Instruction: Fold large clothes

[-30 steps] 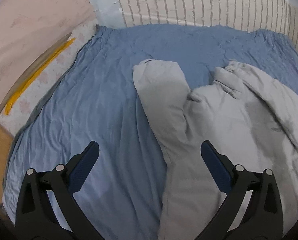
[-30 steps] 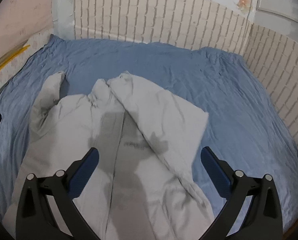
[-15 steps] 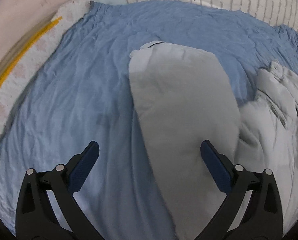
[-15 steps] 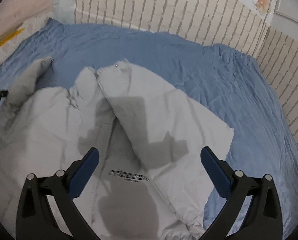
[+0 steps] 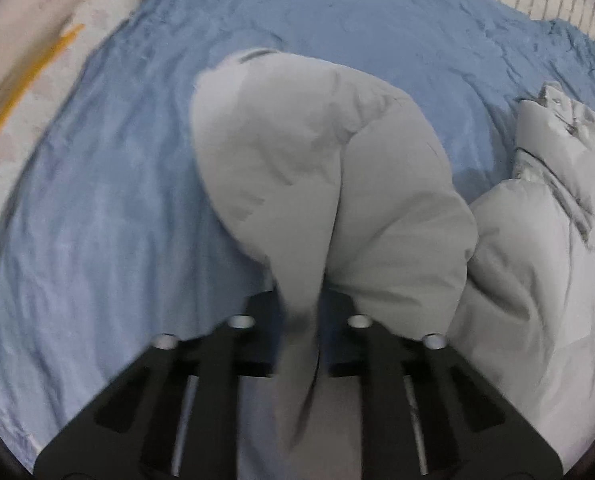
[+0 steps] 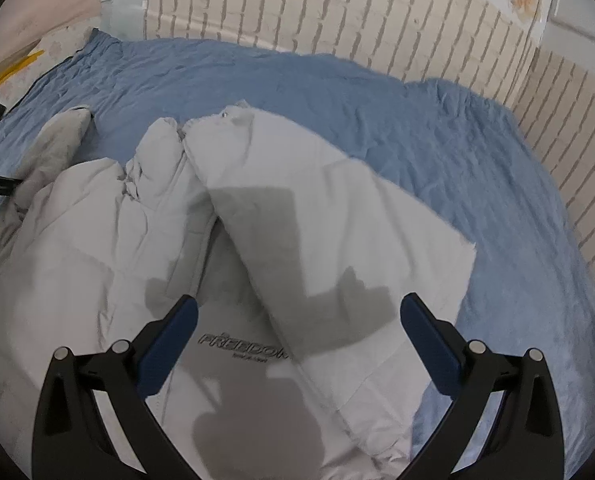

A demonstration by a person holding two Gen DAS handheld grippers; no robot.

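- Grey padded jacket point(image 6: 257, 220): spread mid-bed point(image 6: 417, 120).
- Left claw point(image 5: 297, 320): closing, pinching sleeve point(image 5: 297, 160) fabric, apparently a thin fold.
- Right claw point(image 6: 297, 332): wide, empty, above jacket.
- Risk: slick padding slipping out.

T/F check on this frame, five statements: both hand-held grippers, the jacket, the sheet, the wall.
1. The left hand-held gripper has a fold of the grey jacket's sleeve between its jaws. True; the jaws are closing on it.
2. The right hand-held gripper grips the jacket's hem. False: its jaws stand wide apart over the jacket, holding nothing.
3. The jacket lies on a blue sheet. True.
4. The jacket carries no lettering. False: dark print reading roughly FREEDOM shows between the right gripper's fingers.
5. The wall behind the sheet is plain green. False: it has a pale brick pattern.
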